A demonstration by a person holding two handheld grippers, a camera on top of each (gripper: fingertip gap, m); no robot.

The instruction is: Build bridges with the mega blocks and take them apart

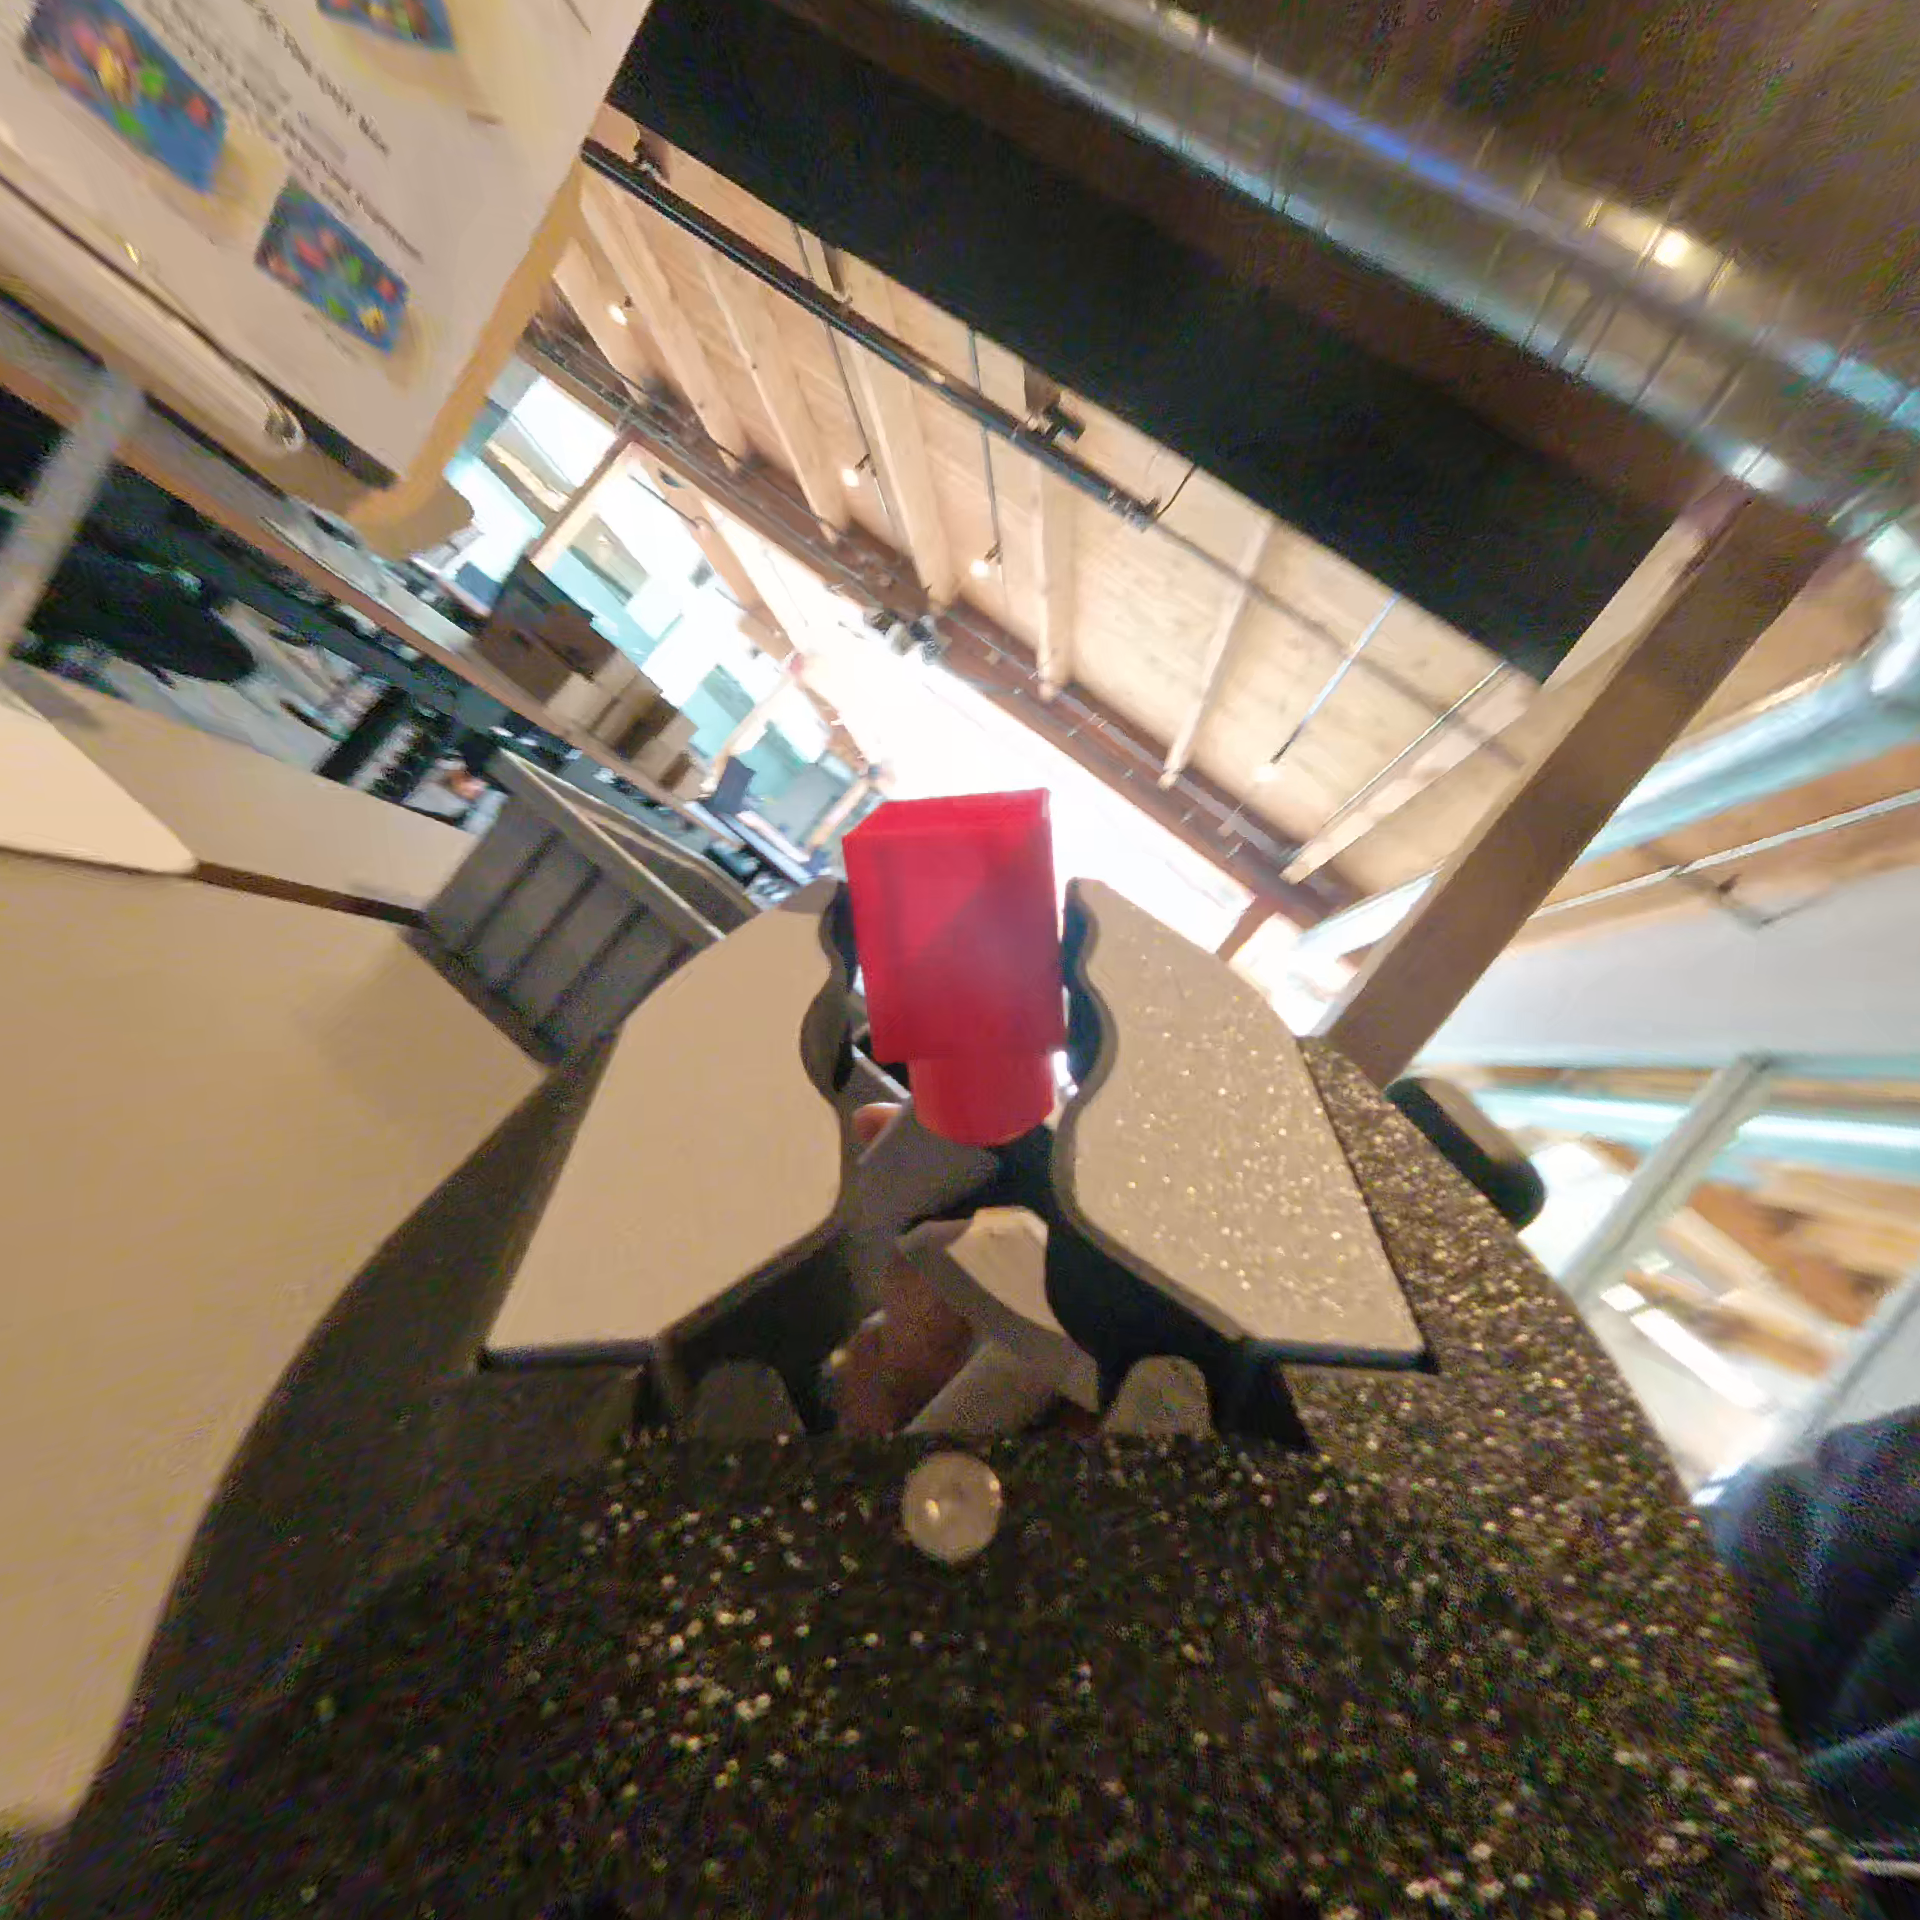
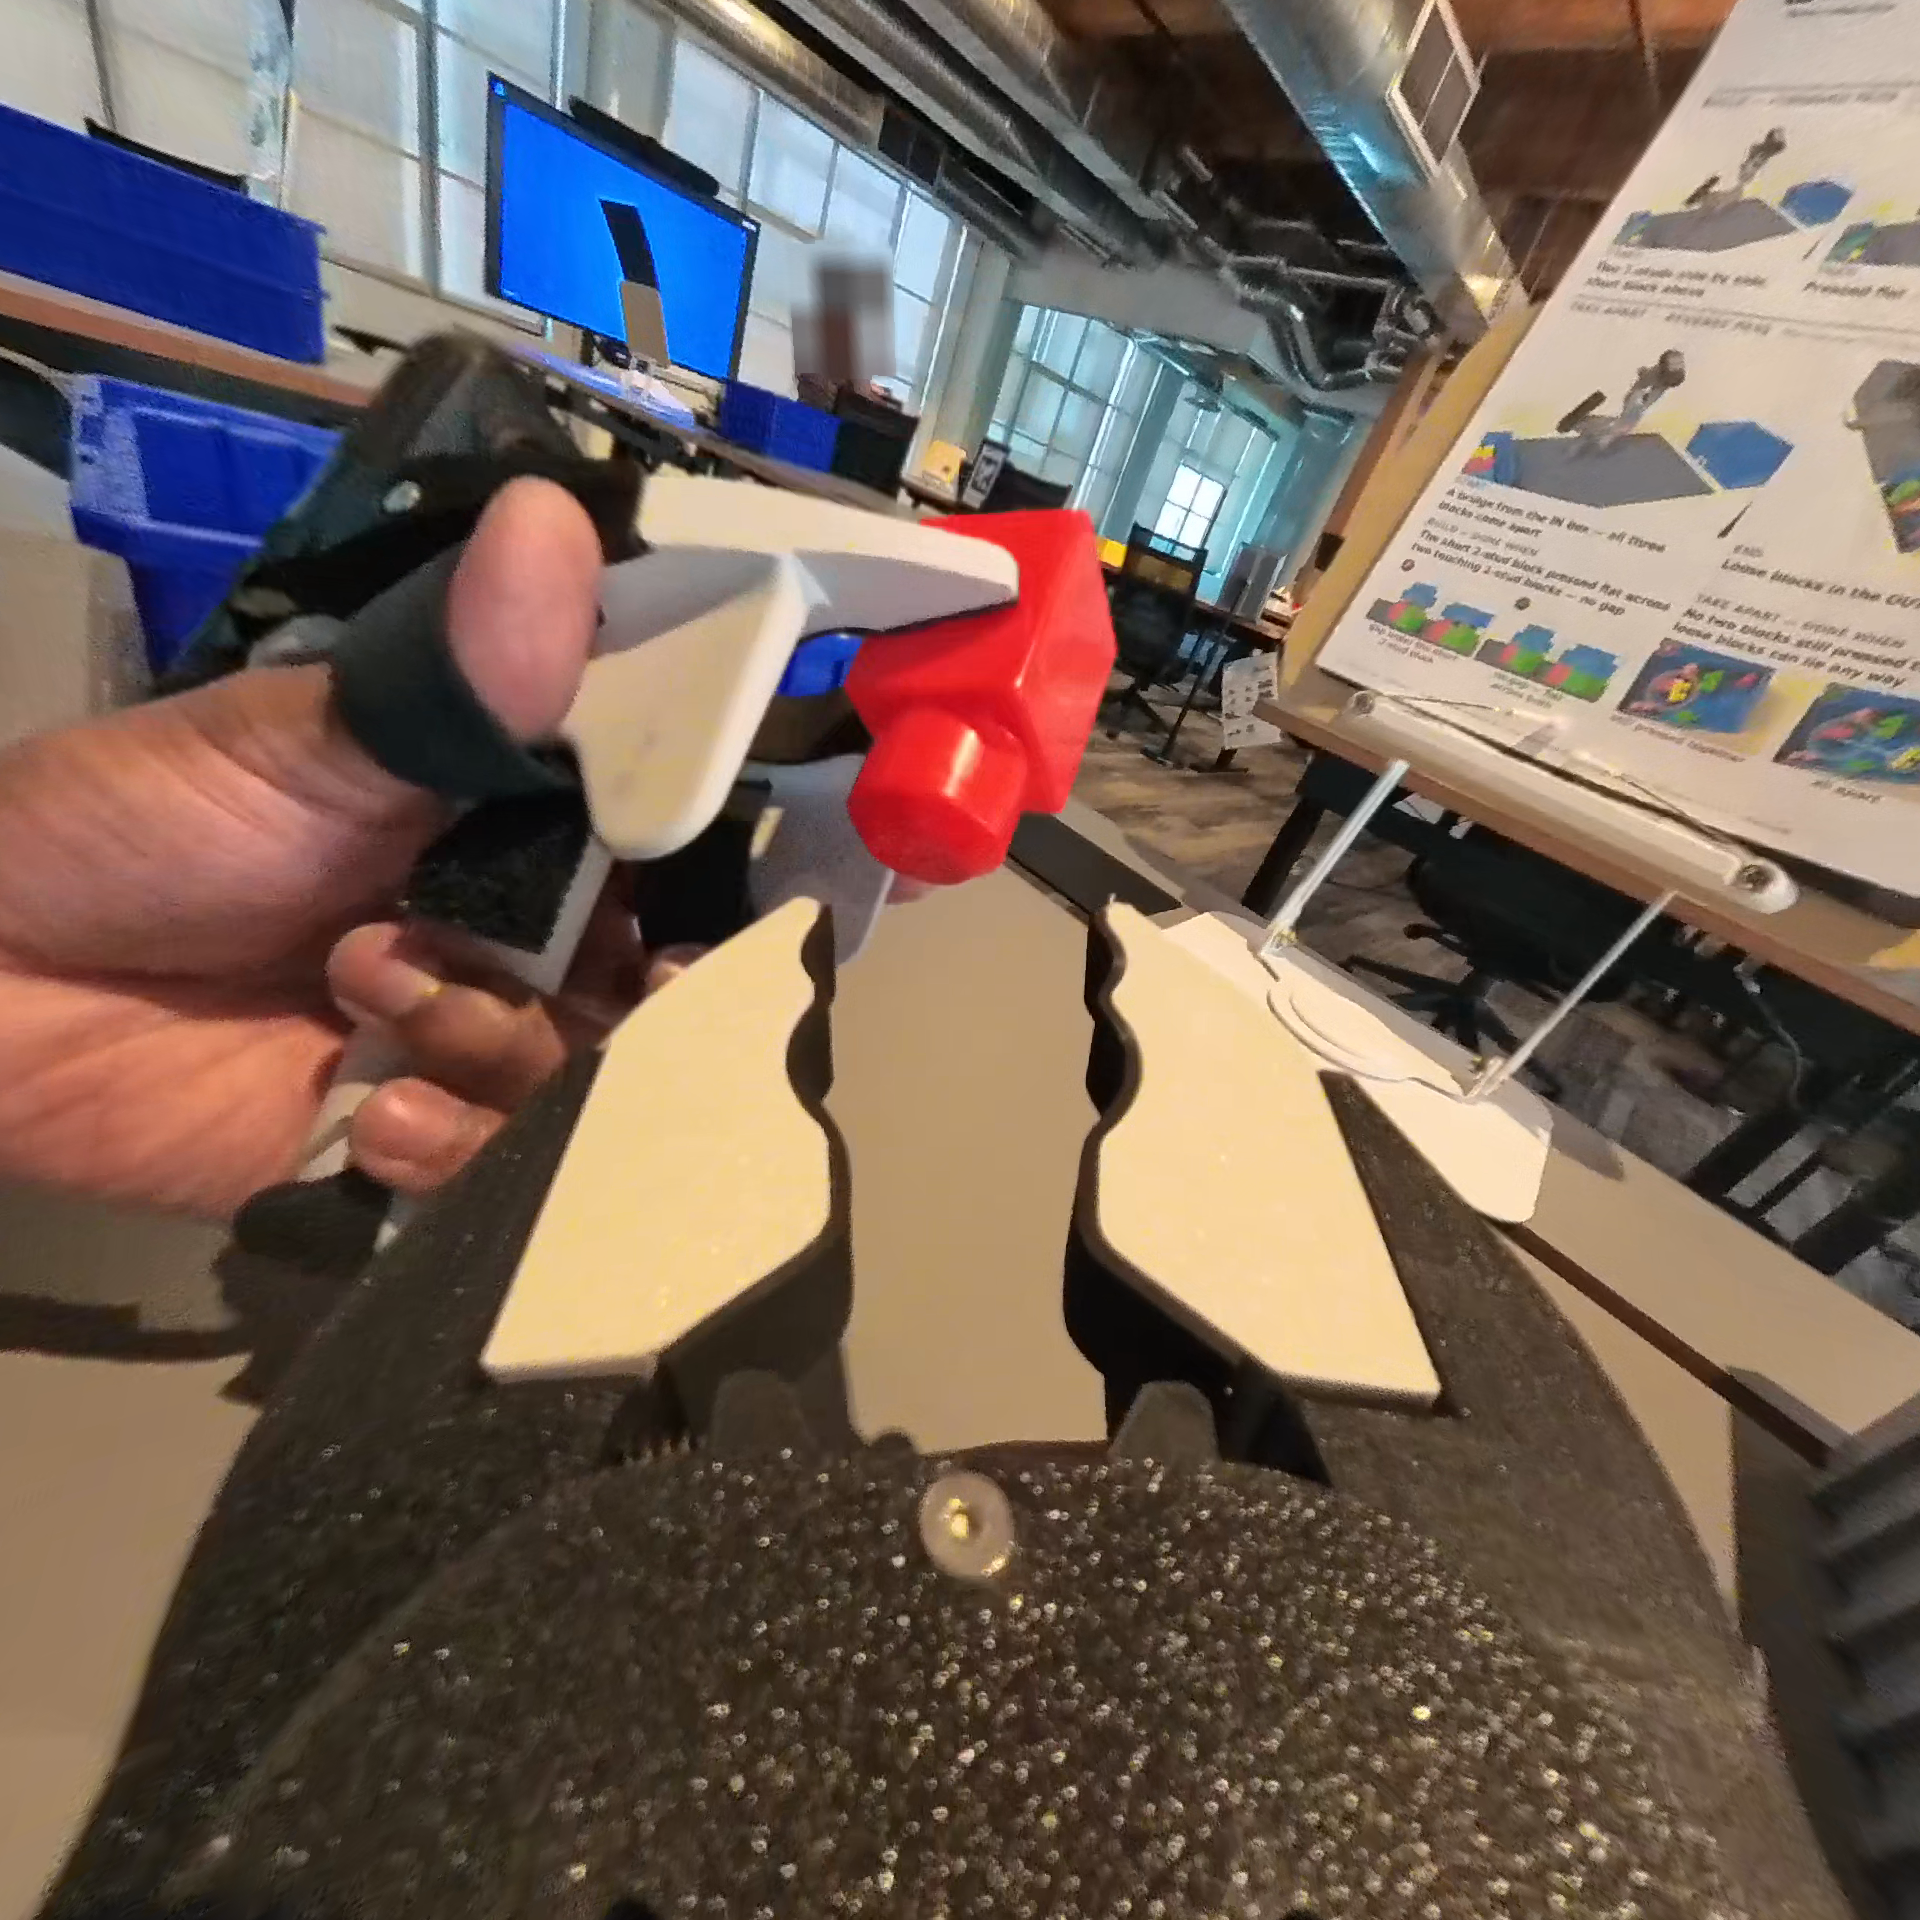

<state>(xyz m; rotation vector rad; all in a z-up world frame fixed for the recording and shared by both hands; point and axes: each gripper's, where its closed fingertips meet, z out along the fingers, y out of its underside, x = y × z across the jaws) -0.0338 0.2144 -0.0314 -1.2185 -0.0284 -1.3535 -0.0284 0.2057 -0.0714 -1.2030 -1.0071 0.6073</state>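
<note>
**One red block, clamped in my left tongs**

At nine o'clock my hand (image 2: pixel 208 894) holds the left tongs (image 1: pixel 956 977), clamped on the single red block (image 2: pixel 987 686), stud toward me. My right tongs (image 2: pixel 961 997) stand apart. At two o'clock, one printed instruction sheet (image 2: pixel 1662 499).

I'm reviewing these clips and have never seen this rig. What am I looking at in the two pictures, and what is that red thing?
There is no robot: a person holds a two-finger gripper in each hand, each with a camera looking along its fingers. The left wrist view shows the left gripper tilted up toward the ceiling, shut on a red block with one stud. The right wrist view shows the right gripper open and empty above a table. Farther off, it shows the hand holding the left gripper and block. An instruction sheet stands to the right.
</note>
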